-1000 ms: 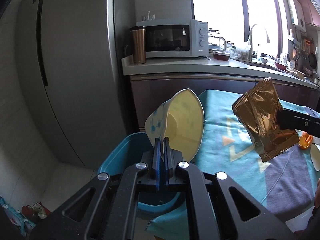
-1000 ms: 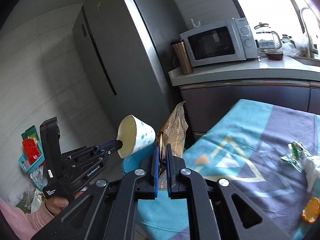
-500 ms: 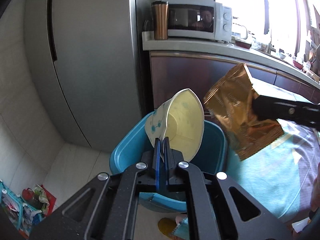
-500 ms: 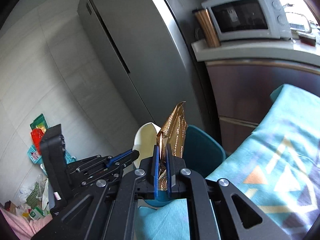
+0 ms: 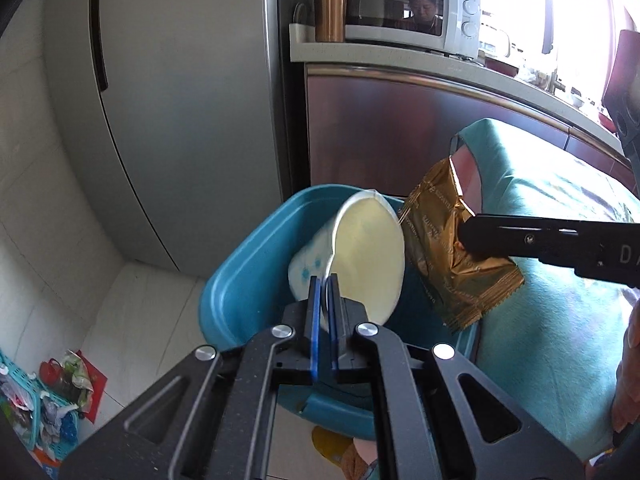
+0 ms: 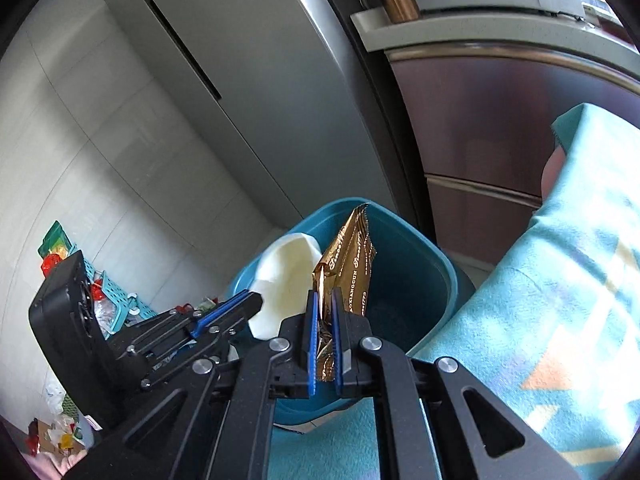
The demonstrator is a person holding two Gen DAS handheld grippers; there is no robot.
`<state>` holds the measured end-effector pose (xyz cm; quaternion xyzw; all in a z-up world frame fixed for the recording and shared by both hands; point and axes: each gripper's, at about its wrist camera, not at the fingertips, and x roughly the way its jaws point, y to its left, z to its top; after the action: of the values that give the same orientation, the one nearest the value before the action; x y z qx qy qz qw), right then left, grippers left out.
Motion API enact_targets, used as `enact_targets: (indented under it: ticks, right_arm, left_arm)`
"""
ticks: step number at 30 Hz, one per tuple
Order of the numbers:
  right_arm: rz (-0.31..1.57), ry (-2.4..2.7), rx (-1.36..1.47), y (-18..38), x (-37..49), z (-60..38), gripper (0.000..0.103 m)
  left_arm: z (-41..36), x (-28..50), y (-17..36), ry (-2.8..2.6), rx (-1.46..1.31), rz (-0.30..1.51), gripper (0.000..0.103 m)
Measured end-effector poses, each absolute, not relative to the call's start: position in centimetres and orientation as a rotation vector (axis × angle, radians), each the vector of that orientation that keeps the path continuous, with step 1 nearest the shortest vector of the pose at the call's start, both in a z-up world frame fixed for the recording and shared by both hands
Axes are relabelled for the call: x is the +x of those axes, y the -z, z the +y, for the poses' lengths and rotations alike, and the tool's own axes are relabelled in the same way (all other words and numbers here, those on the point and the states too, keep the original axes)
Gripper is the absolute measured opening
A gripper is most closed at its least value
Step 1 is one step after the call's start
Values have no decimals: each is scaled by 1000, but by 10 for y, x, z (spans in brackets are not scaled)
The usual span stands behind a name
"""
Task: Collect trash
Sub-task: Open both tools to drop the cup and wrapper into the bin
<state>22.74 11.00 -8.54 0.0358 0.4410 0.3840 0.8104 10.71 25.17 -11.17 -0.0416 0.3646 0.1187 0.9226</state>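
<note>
While both grippers hang over the teal bin (image 5: pixel 236 280), each carries one piece of trash. Left gripper (image 5: pixel 325 304): fingers clamped on the rim of a white paper cup (image 5: pixel 368 256) with pale blue spots, tipped on its side, cream inside facing the camera, squashed to an oval. Right gripper (image 6: pixel 325 320): fingers clamped on one end of a gold foil wrapper (image 6: pixel 352 256), crinkled, with printed lettering and a crimped, serrated seam. Cup and wrapper sit just beside each other above the bin mouth; whether they touch I cannot tell.

Bin: rounded rectangle, thick rim, dark inside; contents not visible past the cup and wrapper.

Bin stands on the floor, close against the edge of the table, which is draped in a turquoise patterned cloth (image 6: pixel 560 280). Behind the bin: grey refrigerator (image 5: pixel 180 100) and brown cabinet front (image 5: pixel 380 128). Bare pale floor (image 5: pixel 136 320) lies left of the bin.
</note>
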Motion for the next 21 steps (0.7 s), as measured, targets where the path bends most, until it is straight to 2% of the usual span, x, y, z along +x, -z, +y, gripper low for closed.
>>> enact_targets:
  ticks: [7, 13, 17, 21]
  right_arm:
    - [983, -791, 63, 93, 236, 119, 11]
    - [948, -787, 78, 91, 232, 107, 12]
    - [901, -784, 67, 83, 217, 94, 12]
    - [828, -786, 61, 70, 197, 73, 21]
  left_arm:
    - [247, 118, 125, -254, -83, 769, 6]
    - [243, 113, 116, -254, -88, 738, 8]
    - [235, 105, 102, -235, -80, 702, 18]
    - [221, 94, 82, -193, -76, 636, 38]
